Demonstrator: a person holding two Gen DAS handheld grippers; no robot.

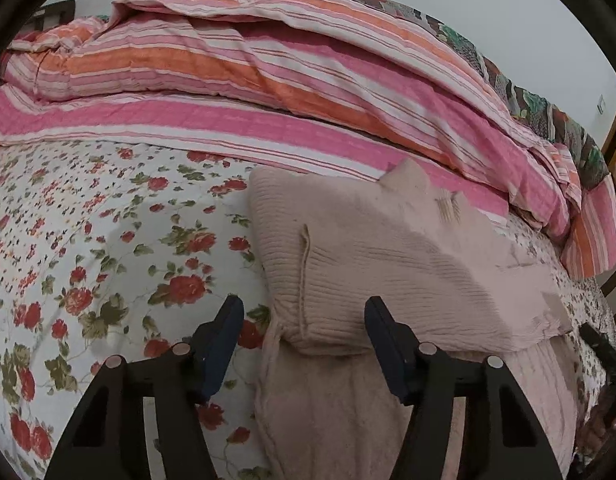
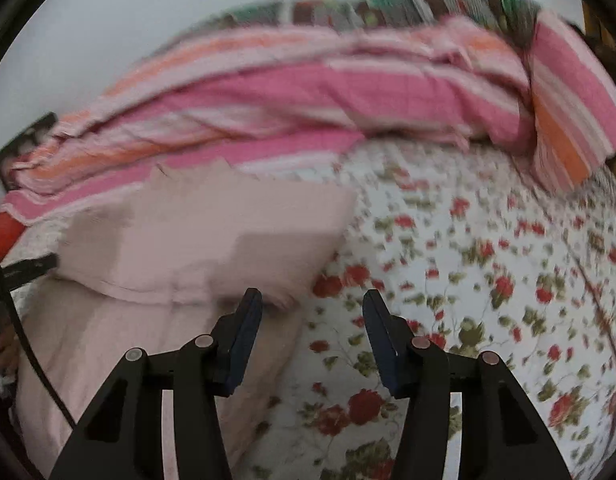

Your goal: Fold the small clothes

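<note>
Pale pink ribbed knit sweater (image 1: 387,264), already doubled over itself, lying on the floral bedsheet (image 1: 88,240) in front of the striped quilt (image 1: 268,80). Left gripper (image 1: 304,312) poised over the sweater's near-left fold, jaws apart, nothing pinched. Right gripper (image 2: 311,304) at the sweater's right edge, likewise apart and empty. Soft, light, limp fabric by the look; likely to sag and stretch, best pinched at the folded edge or a corner.
</note>
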